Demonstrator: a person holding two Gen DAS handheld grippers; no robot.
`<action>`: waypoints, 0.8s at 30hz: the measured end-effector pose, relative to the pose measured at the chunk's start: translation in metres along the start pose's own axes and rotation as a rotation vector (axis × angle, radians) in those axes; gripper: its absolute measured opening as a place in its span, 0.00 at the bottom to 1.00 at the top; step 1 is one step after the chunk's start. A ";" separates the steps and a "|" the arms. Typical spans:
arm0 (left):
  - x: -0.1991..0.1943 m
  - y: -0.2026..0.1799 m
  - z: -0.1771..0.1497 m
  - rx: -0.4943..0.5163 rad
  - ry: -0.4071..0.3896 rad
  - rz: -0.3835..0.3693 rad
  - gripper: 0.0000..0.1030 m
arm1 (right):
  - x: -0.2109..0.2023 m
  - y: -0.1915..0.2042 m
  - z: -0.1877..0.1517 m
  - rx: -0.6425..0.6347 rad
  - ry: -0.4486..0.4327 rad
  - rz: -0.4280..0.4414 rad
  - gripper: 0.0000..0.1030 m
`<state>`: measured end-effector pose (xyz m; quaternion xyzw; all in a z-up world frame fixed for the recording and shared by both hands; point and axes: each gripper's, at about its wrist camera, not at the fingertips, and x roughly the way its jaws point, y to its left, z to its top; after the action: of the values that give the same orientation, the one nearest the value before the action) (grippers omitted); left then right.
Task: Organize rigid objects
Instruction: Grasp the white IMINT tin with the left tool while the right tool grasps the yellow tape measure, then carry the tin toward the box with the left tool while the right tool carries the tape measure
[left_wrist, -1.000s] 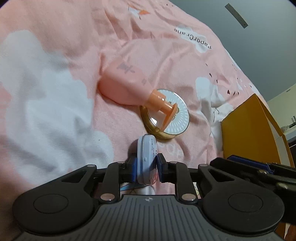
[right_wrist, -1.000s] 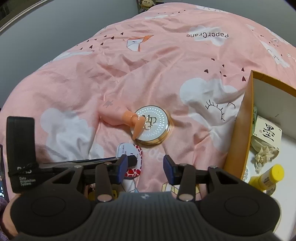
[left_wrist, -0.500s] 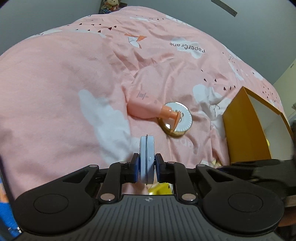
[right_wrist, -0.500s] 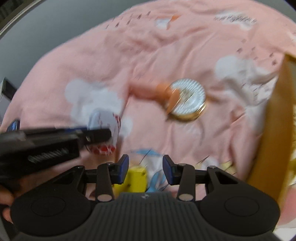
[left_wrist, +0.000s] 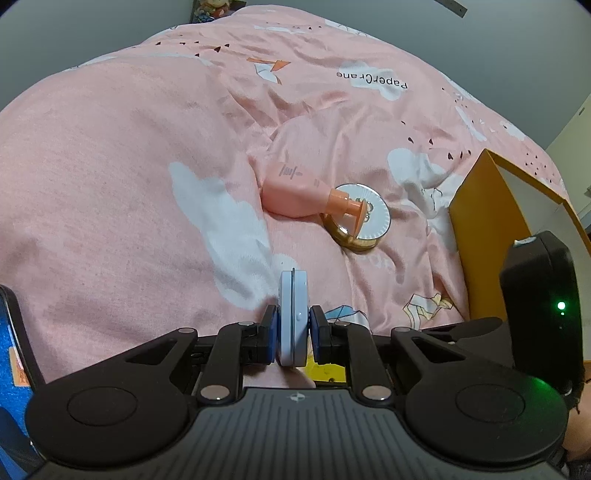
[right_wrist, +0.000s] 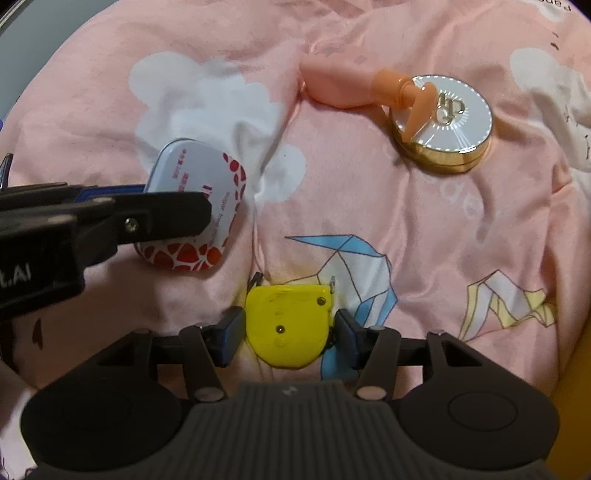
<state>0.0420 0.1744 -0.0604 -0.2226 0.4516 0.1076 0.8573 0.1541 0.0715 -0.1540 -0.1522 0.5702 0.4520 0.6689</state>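
Pink bedding (left_wrist: 110, 184) printed with white clouds and paper cranes fills the left wrist view, with a grey wall behind it. At the bottom, the left gripper (left_wrist: 293, 328) is clamped on a small white tin (left_wrist: 293, 317), held on edge between the blue pads and clear of the fabric. Farther out lies a pink pump bottle (left_wrist: 295, 192) on its side, its orange nozzle resting over a round gold compact (left_wrist: 364, 223). To the right stands an orange box (left_wrist: 480, 229) with a white inside, and the black body of the other gripper shows at the right edge. From the right wrist view, the same bedding (right_wrist: 443, 221) lies close below. The right gripper (right_wrist: 290, 332) has its fingers apart, one on each side of a flat yellow object (right_wrist: 288, 328) lying on the cover; whether the pads touch it I cannot tell. At left, the left gripper (right_wrist: 110, 218) reaches in holding the tin (right_wrist: 199, 173), whose white face carries red spots. The pump bottle (right_wrist: 340, 85) and compact (right_wrist: 450, 122) lie at upper right, nozzle over the lid.
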 end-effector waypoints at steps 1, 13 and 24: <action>0.001 0.000 0.000 0.001 0.002 0.001 0.19 | 0.003 -0.001 0.001 0.000 0.003 0.006 0.54; -0.005 -0.005 0.001 0.007 -0.009 -0.007 0.19 | -0.016 0.003 -0.009 -0.026 -0.046 -0.025 0.52; -0.040 -0.033 0.012 0.041 -0.101 -0.062 0.19 | -0.091 0.001 -0.018 -0.019 -0.231 -0.060 0.52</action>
<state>0.0410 0.1525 -0.0123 -0.2128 0.4029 0.0829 0.8863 0.1477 0.0199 -0.0775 -0.1226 0.4801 0.4518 0.7419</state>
